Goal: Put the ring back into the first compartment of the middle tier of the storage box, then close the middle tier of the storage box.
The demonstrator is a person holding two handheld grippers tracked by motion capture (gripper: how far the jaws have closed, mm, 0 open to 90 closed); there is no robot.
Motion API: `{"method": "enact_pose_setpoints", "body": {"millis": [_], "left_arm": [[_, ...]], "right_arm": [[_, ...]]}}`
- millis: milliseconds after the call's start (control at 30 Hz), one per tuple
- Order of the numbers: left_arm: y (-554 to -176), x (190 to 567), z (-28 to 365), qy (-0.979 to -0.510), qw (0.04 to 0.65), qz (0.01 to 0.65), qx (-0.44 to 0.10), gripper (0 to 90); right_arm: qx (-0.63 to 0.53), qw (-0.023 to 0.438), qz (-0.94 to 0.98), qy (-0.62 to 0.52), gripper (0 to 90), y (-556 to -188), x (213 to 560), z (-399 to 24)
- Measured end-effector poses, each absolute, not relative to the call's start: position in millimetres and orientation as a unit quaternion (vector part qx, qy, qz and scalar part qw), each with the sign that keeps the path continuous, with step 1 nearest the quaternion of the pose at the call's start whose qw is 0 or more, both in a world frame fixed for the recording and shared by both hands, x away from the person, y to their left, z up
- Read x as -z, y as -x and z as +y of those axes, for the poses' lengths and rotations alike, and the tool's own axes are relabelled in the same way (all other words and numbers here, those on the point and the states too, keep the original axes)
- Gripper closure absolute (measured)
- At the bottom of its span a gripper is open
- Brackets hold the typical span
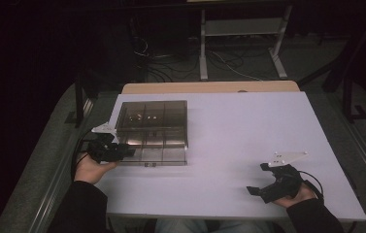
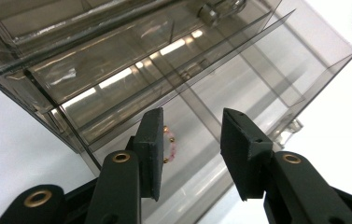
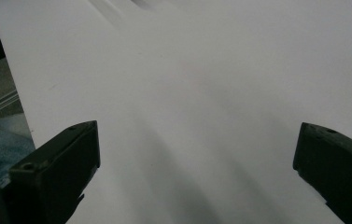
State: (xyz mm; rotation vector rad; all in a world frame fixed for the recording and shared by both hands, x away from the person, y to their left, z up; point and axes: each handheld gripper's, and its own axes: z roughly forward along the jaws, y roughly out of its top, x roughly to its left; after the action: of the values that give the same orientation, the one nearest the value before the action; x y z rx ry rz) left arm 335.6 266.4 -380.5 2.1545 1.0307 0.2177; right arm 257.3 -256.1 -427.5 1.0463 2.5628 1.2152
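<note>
1. The left gripper [image 2: 190, 154] hovers over the clear compartment box [image 1: 154, 131], jaws parted, gripping nothing; a small beaded ring [image 2: 170, 148] lies in a compartment just beside one pad.
2. The right gripper [image 1: 263, 182] rests wide open over bare white table [image 1: 248, 126].
3. Beyond, cables [image 1: 219, 60] cross a dark floor.

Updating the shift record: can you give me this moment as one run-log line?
left tongs: open at smoky compartment box, small beaded ring below | right tongs: open, nothing held, over white table

A lab: bare white table [image 1: 248, 145], loose floor cables [image 1: 219, 63], metal frame stand [image 1: 241, 34].
</note>
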Motion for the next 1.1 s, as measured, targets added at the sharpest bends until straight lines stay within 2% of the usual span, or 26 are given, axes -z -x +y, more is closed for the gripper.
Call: {"method": "enact_pose_setpoints", "body": {"millis": [433, 1100], "left_arm": [[-316.1, 372.6, 262.9, -0.81, 0.415, 0.402, -0.101, 54.4], [-294.7, 370.9, 242.7, -0.804, 0.445, 0.383, -0.094, 53.6]], "right_arm": [[-0.405, 0.06, 0.844, -0.346, 0.0, -257.1, 426.8, -256.7], [-0.407, 0.062, 0.843, -0.347, 0.0, -256.3, 425.4, -257.0]]}}
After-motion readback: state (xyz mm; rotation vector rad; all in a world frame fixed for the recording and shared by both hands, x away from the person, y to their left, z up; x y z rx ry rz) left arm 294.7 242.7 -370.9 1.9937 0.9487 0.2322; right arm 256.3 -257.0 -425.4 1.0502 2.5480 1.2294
